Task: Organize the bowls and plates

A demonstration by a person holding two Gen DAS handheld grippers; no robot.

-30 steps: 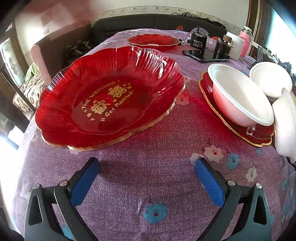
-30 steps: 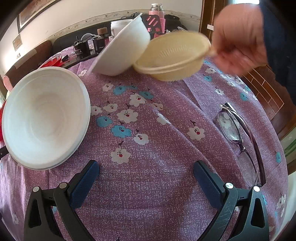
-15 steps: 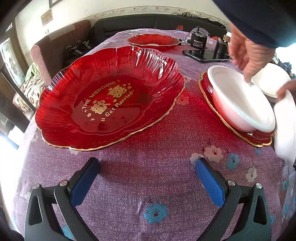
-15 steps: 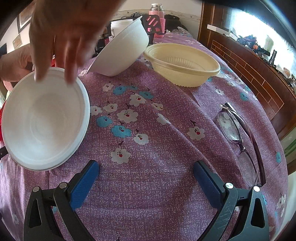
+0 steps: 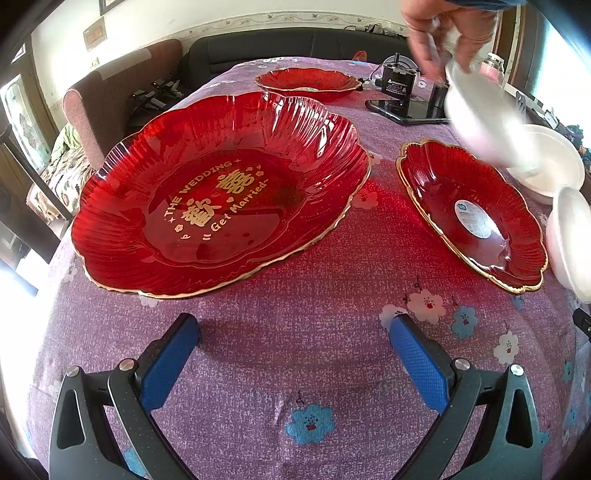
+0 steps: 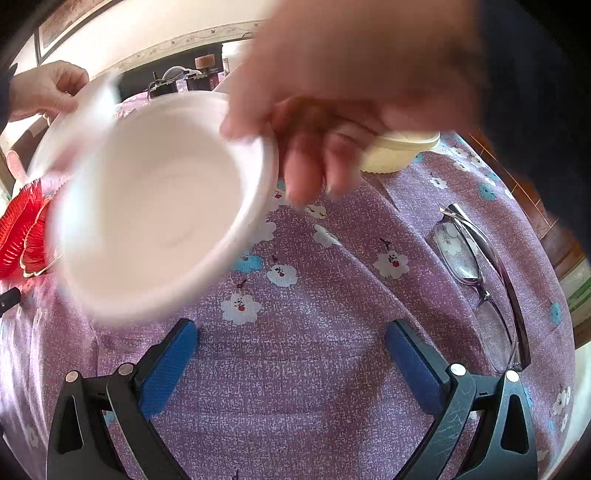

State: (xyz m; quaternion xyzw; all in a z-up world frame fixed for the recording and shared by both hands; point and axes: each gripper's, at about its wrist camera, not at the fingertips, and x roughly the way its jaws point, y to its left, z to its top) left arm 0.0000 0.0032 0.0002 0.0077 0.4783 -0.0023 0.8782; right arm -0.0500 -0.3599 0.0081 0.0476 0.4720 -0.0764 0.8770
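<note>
A large red glass plate [image 5: 221, 192] with gold lettering lies ahead of my open, empty left gripper [image 5: 295, 347]. A smaller red plate [image 5: 472, 214] lies to its right, bare, and a third red plate [image 5: 308, 82] lies far back. A bare hand [image 5: 443, 33] holds a blurred white bowl [image 5: 484, 122] above the table. Two more white bowls [image 5: 554, 170] [image 5: 570, 236] are at the right edge. In the right wrist view a hand [image 6: 332, 110] holds a white bowl [image 6: 159, 206] above my open, empty right gripper [image 6: 291, 350]. A cream bowl [image 6: 399, 151] sits behind.
A purple floral cloth [image 5: 295, 332] covers the table. A phone [image 5: 406, 109] and small jars and bottles stand at the back. Eyeglasses [image 6: 480, 280] lie at the right of the right wrist view. A chair [image 5: 96, 110] and sofa stand beyond the table.
Bare hands have lifted the white bowl off the smaller red plate, leaving it bare, and picked up another white bowl in the right wrist view. Both grippers have stayed still and open.
</note>
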